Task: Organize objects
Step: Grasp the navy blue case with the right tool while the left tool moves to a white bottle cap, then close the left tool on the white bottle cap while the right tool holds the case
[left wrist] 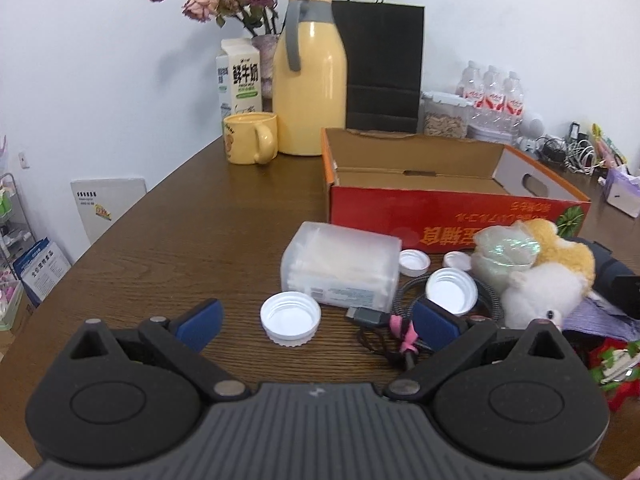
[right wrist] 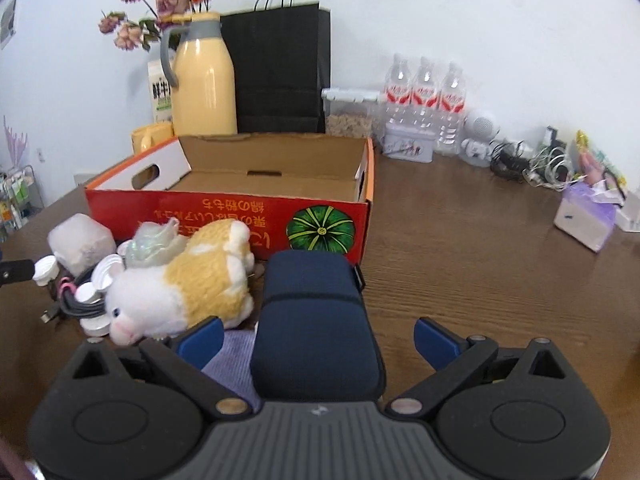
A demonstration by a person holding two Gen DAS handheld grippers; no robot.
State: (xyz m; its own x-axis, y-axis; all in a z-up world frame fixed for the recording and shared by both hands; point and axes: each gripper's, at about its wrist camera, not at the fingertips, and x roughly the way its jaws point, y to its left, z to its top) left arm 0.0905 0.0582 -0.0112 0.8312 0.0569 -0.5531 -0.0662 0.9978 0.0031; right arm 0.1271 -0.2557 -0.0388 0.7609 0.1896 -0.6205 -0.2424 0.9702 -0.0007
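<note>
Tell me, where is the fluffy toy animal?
In the right wrist view the plush toy lies on the table left of the navy case, in front of the red cardboard box, beside the white caps.

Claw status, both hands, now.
Left claw: open, empty, white cap between its fingers.
Right claw: open, straddling the navy case, not gripping.

Purple cloth (right wrist: 234, 354) mostly under pouch (right wrist: 314, 320)

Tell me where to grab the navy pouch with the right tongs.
Grip the navy pouch across its narrow width, on the long side walls near the middle. It lies lengthwise between the open right tongs, so come straight down from above; its soft padded sides should give.
</note>
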